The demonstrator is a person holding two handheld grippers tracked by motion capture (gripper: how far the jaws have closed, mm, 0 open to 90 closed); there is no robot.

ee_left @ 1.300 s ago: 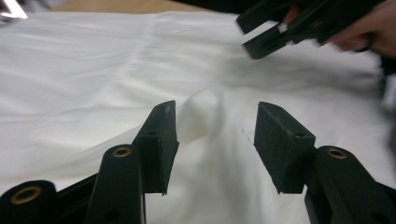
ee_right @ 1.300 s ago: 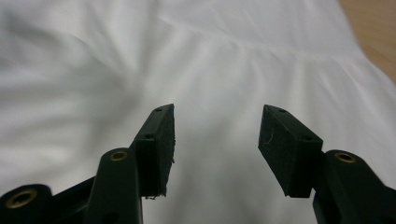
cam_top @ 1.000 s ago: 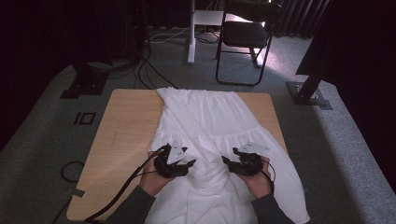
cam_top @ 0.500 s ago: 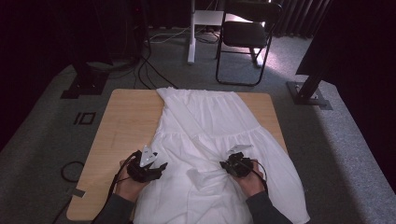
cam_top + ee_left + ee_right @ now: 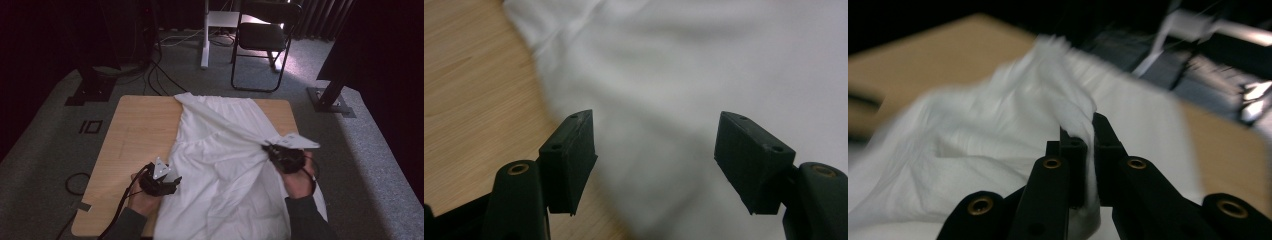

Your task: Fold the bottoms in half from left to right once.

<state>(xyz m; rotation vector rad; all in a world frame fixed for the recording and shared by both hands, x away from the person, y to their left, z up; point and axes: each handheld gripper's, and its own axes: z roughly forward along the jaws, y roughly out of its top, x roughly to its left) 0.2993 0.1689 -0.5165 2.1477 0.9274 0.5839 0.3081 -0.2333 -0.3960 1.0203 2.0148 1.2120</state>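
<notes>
A white garment (image 5: 220,150) lies spread over the wooden table (image 5: 135,130), its near end hanging off the front edge. My right gripper (image 5: 272,150) is shut on a pinched fold of the white garment (image 5: 1048,100) and holds it lifted above the table at the right, with the cloth pulled taut toward it. My left gripper (image 5: 175,181) rests low at the garment's left edge near the table's front. Its jaws have just been opening and stand wide apart over the white garment (image 5: 684,90), with the pads off the cloth.
A black folding chair (image 5: 262,40) and a white stand leg (image 5: 205,35) are on the grey carpet beyond the table. Cables (image 5: 155,75) run across the floor at the back left. Bare wood (image 5: 469,75) lies left of the garment.
The right gripper has risen and moved right, lifting a fold of the garment with it. The left gripper has stayed low near the table's front edge at the garment's left border.
</notes>
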